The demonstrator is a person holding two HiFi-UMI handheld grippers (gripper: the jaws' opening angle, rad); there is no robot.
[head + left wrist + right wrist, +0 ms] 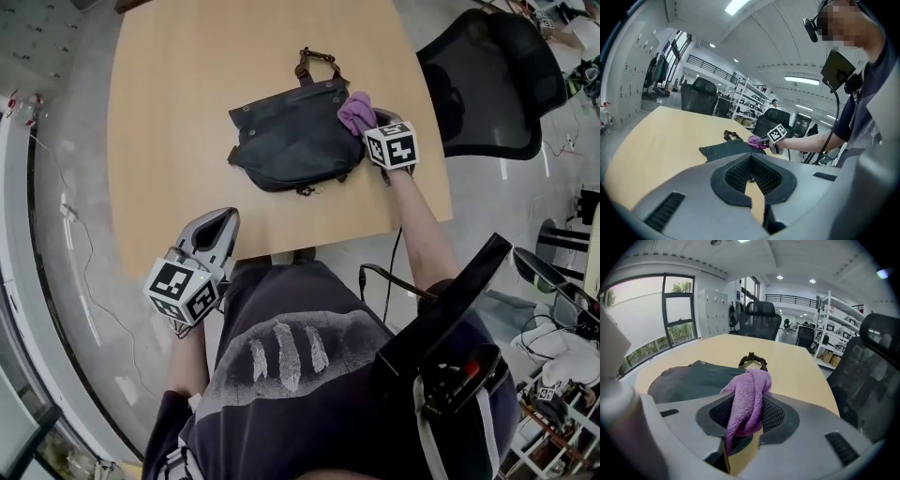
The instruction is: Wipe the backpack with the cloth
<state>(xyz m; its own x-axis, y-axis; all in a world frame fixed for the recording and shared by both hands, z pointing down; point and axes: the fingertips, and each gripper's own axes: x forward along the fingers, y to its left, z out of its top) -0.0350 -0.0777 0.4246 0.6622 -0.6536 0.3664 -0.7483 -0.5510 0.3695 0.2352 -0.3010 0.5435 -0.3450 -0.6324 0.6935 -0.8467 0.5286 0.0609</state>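
On the table (169, 112), the right gripper (375, 122) presses the cloth (356, 111) onto the backpack (291, 141).

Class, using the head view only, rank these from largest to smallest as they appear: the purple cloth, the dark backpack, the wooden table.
1. Table
2. Backpack
3. Cloth, bunched in the right gripper, so it may be larger when spread out.

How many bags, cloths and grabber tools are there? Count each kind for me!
backpack: 1
purple cloth: 1
tools: 2, the left tool and the right tool
Total: 4
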